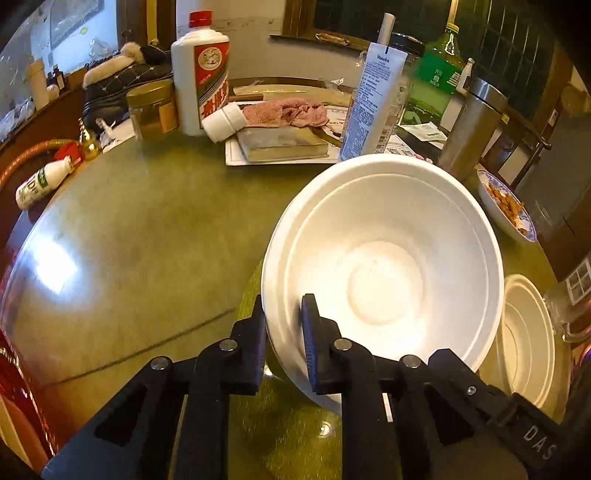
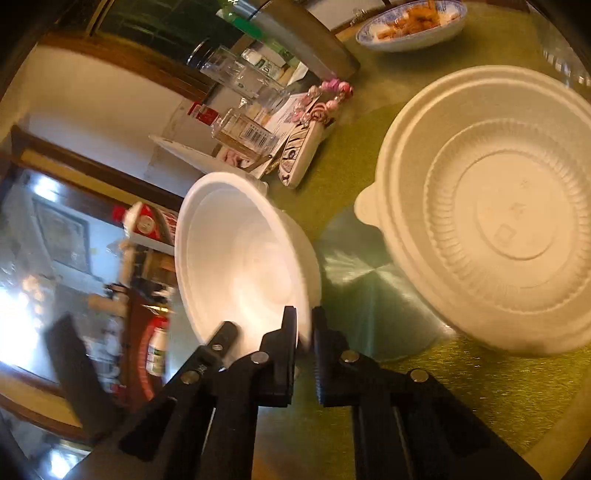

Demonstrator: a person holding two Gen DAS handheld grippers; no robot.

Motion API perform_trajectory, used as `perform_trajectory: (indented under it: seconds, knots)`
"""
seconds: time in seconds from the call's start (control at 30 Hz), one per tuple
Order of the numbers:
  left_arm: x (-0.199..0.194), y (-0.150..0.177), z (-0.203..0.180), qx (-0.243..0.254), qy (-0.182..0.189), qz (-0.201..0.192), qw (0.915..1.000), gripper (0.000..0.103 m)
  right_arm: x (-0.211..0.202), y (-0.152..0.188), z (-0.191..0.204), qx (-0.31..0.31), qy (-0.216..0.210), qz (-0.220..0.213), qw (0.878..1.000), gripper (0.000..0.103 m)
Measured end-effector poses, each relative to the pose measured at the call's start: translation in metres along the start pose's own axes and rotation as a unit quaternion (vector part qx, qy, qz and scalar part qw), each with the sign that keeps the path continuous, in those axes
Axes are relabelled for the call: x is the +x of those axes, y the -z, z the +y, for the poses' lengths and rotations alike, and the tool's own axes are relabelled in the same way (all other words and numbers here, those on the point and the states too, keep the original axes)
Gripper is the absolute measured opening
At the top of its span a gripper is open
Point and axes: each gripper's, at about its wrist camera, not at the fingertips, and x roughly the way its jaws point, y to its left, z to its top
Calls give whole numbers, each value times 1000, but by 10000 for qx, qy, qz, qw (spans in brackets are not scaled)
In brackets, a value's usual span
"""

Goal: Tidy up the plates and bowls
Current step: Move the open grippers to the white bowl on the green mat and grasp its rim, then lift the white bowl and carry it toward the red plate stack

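In your left wrist view, the left gripper (image 1: 283, 325) is clamped on the near rim of the white bowl (image 1: 384, 258), one finger outside the wall and the other inside. The bowl tilts up ahead of the fingers, its open mouth facing the camera, and a second rim line inside suggests two bowls nested, though the glare makes that hard to confirm. Off to the right of the fingers, the cream disposable bowl (image 1: 524, 339) rests on the green table (image 1: 147, 229). Farther ahead and right sits the blue-patterned plate (image 1: 506, 206) with food on it.

In your right wrist view, the right gripper (image 2: 304, 332) also pinches that white bowl (image 2: 243, 254), its fingers closed across the thin rim, the bowl leaning away to their left. The cream disposable bowl (image 2: 495, 210) lies just right of the fingers, and the blue-patterned plate (image 2: 410, 26) is well ahead.

Your risks come from the grip itself. Both holds sit on a narrow, smooth edge, so the bowl could slide out if either hand twists or relaxes. If your two hands drift apart or pull unevenly, the rim may flex or pop free. Lowering it too far right could knock the cream bowl.
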Motion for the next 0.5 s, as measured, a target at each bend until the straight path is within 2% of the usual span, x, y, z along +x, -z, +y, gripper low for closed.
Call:
perform_trajectory:
  seconds: [0.23,0.4,0.5]
  knots:
    - [-43,35,6,112,161,-259,9995,15,-35,35,-5,-313,-21,-185,9993,7]
    - [-83,68,3,367,248,-622,9971,15,-78,67,-6,-550,4,-545,9970,8]
    - [-95,83,7,395,322,-647,9966,15,-97,91,-10,-684,64,-727,9950,8]
